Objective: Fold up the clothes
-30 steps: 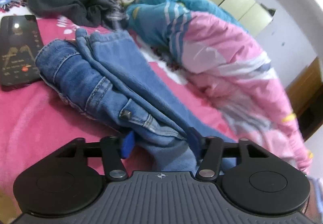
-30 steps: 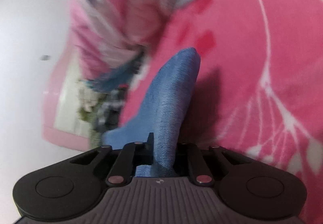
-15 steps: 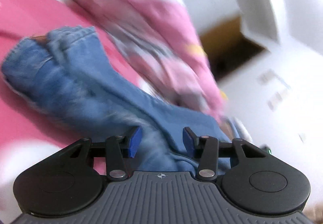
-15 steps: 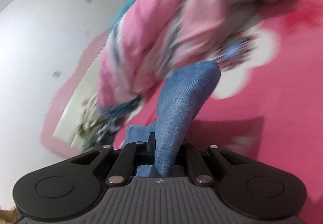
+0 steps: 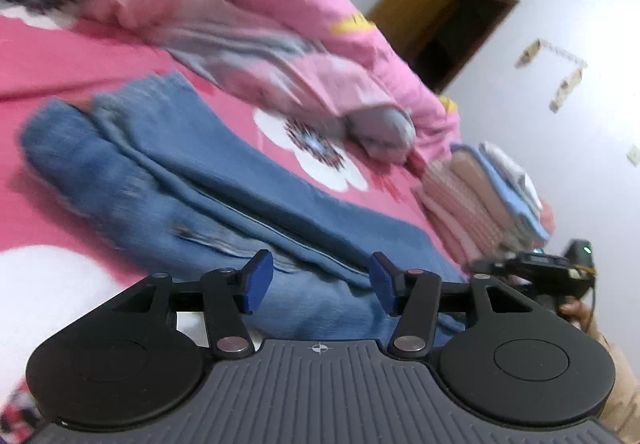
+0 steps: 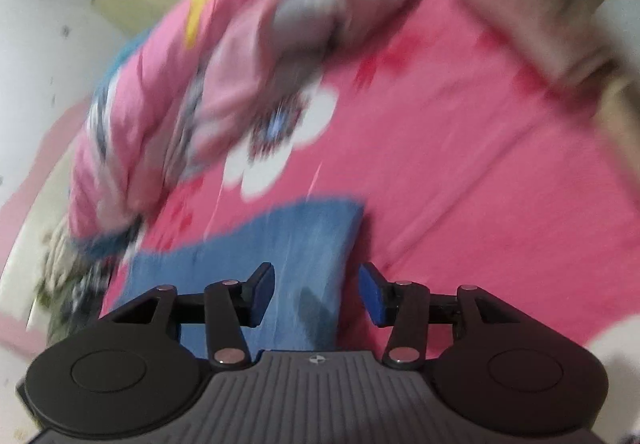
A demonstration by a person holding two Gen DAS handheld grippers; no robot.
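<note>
The fingers (image 5: 258, 286) of the left gripper (image 5: 320, 282) are standing wide apart and gripping nothing, and the right gripper (image 6: 316, 294) is likewise spread open and empty. Under both, the jeans (image 5: 224, 196) are lying lengthwise on the pink flowered bed (image 5: 80, 56), legs doubled together, beside the rumpled pink quilt (image 5: 248, 16) and near a stack of folded clothes (image 5: 480, 200). The lengthwise fold appears finished; next, each gripper likely needs to be pinching the jeans' end to double them over.
</note>
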